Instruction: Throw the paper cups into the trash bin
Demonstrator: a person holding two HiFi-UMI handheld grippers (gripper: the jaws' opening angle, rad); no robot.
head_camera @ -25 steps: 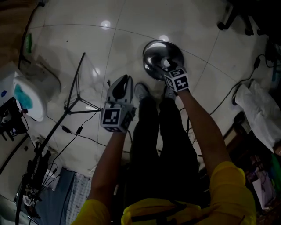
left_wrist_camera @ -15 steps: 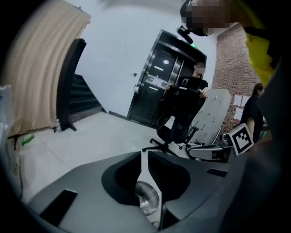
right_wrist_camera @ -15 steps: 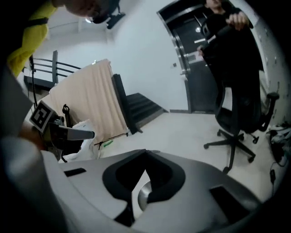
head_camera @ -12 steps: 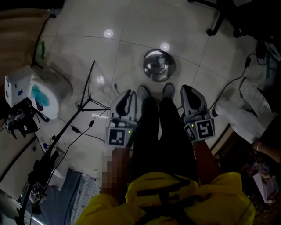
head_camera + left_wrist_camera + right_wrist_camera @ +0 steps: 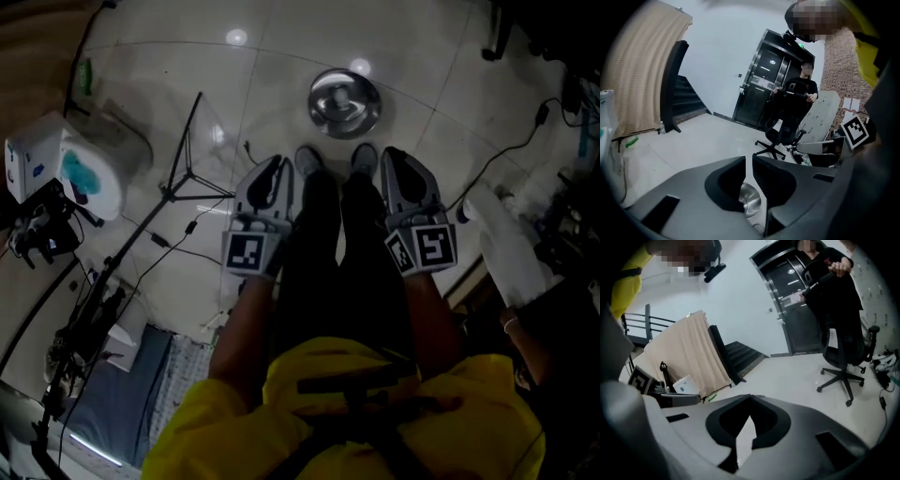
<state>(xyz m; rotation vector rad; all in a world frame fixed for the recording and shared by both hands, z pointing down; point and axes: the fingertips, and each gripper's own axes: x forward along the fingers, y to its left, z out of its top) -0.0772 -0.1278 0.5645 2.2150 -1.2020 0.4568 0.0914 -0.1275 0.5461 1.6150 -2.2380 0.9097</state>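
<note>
The round shiny metal trash bin (image 5: 344, 101) stands on the pale tiled floor just ahead of the person's shoes. No paper cup shows in any view. My left gripper (image 5: 276, 164) is held beside the left leg, jaws shut with only a thin slit between them and nothing in it. My right gripper (image 5: 395, 156) is held beside the right leg, also shut and empty. In the left gripper view the trash bin (image 5: 751, 200) shows through the gap below the left gripper's (image 5: 749, 159) jaw tips. In the right gripper view the right gripper (image 5: 750, 397) shows only floor in that gap.
A white container with a blue liner (image 5: 73, 176) stands at the left, beside a thin black stand (image 5: 183, 178) and floor cables (image 5: 169, 258). White cloth (image 5: 511, 248) lies at the right. A black office chair (image 5: 843, 352) and a person by a dark door (image 5: 801, 89) are further off.
A second ago the right gripper reached over the bin; it has drawn back beside the right leg. The left gripper has moved back slightly.
</note>
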